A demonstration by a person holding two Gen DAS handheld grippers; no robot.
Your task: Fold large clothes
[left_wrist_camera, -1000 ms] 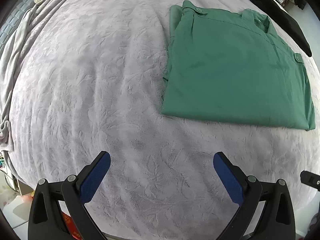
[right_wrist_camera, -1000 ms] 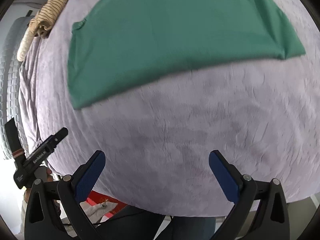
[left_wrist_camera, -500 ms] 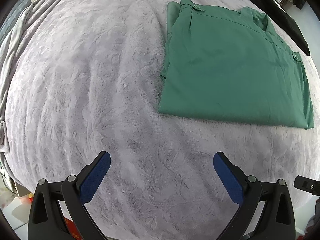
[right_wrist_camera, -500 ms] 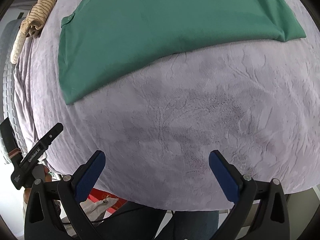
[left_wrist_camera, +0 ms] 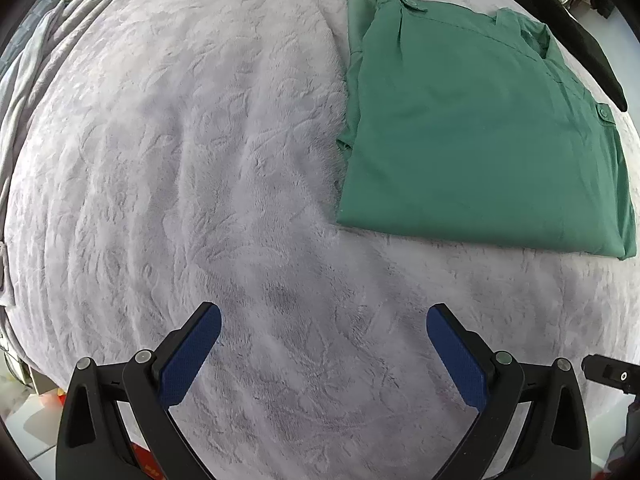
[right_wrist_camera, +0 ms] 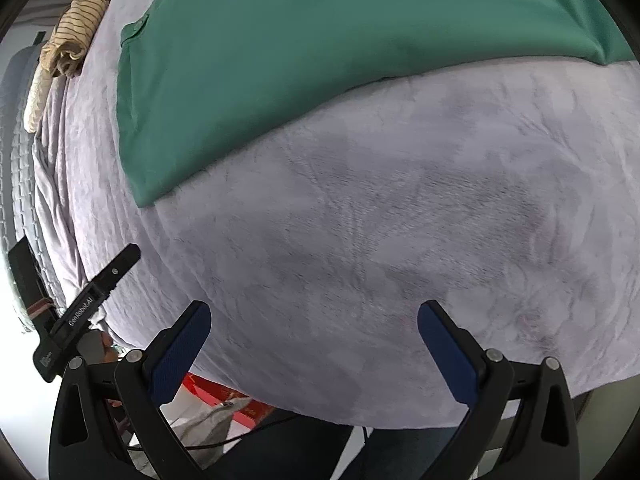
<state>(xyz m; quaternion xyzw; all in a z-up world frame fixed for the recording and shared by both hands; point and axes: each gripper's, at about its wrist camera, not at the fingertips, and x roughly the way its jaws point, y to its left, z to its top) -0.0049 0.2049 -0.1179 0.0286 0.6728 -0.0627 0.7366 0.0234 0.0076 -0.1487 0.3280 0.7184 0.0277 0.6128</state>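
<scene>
A green shirt [left_wrist_camera: 480,132] lies folded into a flat rectangle on the grey plush blanket [left_wrist_camera: 200,160], at the upper right of the left wrist view. It also fills the top of the right wrist view [right_wrist_camera: 320,48]. My left gripper [left_wrist_camera: 324,322] is open and empty, over bare blanket short of the shirt's near edge. My right gripper [right_wrist_camera: 314,320] is open and empty, over the blanket near the bed's front edge, below the shirt. The left gripper's body [right_wrist_camera: 84,308] shows at the left of the right wrist view.
A black garment [left_wrist_camera: 568,28] lies at the far right beyond the shirt. A striped beige garment [right_wrist_camera: 76,40] sits at the bed's far left edge. A red item [right_wrist_camera: 224,394] and cables lie on the floor below the bed edge.
Both grippers have shifted slightly relative to the bed, staying open. The shirt has not changed shape or place.
</scene>
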